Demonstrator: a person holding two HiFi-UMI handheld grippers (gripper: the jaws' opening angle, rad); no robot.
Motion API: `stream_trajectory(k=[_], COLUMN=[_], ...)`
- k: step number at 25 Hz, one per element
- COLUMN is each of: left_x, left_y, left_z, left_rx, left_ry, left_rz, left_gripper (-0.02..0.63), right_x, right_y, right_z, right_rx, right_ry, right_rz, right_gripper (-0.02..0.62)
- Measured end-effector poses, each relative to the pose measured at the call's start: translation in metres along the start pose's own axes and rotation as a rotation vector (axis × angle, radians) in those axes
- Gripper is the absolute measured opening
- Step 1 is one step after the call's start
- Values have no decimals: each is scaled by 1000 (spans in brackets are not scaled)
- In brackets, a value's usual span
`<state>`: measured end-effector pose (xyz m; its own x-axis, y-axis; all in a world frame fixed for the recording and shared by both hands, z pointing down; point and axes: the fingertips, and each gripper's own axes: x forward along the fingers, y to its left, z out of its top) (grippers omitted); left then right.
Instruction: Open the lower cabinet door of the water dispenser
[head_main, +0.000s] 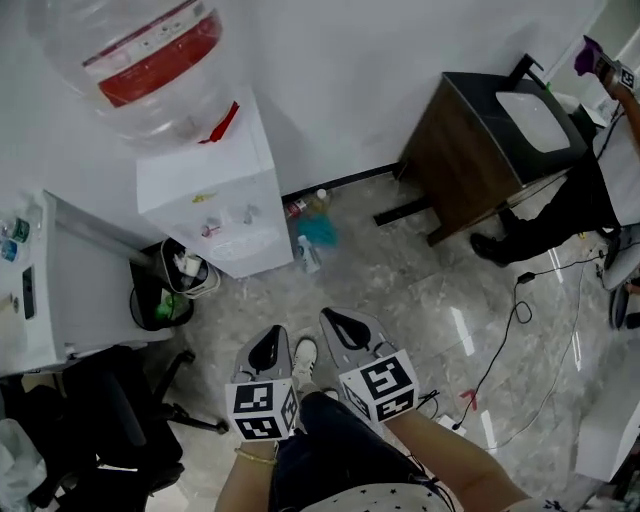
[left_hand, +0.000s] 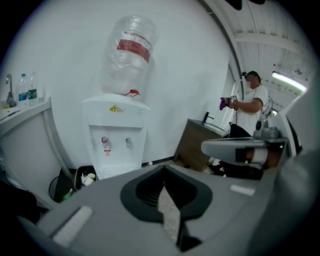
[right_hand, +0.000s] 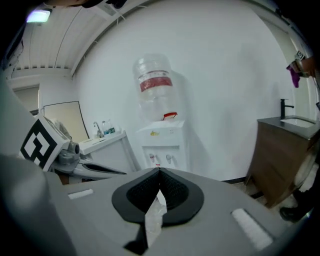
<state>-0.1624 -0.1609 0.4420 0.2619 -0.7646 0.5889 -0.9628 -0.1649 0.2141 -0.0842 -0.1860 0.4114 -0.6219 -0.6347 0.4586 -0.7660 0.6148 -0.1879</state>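
The left gripper (head_main: 268, 352) and the right gripper (head_main: 345, 328) are held shut and empty — likely because the water dispenser (head_main: 215, 195), set against the white wall (head_main: 350, 80), is well apart and its lower door (head_main: 250, 256) is not reached yet.

White walls (head_main: 400, 80), grey marble floor (head_main: 400, 290) w/ brown sink cabinet (head_main: 462, 150) at rt.
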Motion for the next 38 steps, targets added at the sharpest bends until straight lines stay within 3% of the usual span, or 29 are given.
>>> stream_trajectory(k=[8,9,10,13,18,23,29,35,38], left_x=[114,127,140,172,221,267,288,290,284], left_y=[102,113,125,155,183,191,202,196,190], left_z=[-52,-61,-72,-108,-159,-190,-210,-221,-224], left_rx=[-23,-30,-38,-63,-136,-129,-163,-130,-129], left_ry=[77,94,108,144,181,196,209,205,198], left_rz=[53,58,65,94,119,133,143,131,118], left_gripper=[6,6,6,6,6,6,6,6,6], right_x=[184,208,232,294,364,407,443,437,420], right_y=[-41,-48,-54,-78,-126,-150,-144,-140,-135], right_z=[-86,-99,-112,-158,-213,-240,-257,-262,-272], right_rx=[51,58,58,34,-2,-41,-126,-127,-124], right_ry=[121,132,145,195,267,286,295,288,305], right_rz=[61,67,71,47,1,47,145,123,95], right_gripper=[-5,13,102,149,286,325,356,348,307])
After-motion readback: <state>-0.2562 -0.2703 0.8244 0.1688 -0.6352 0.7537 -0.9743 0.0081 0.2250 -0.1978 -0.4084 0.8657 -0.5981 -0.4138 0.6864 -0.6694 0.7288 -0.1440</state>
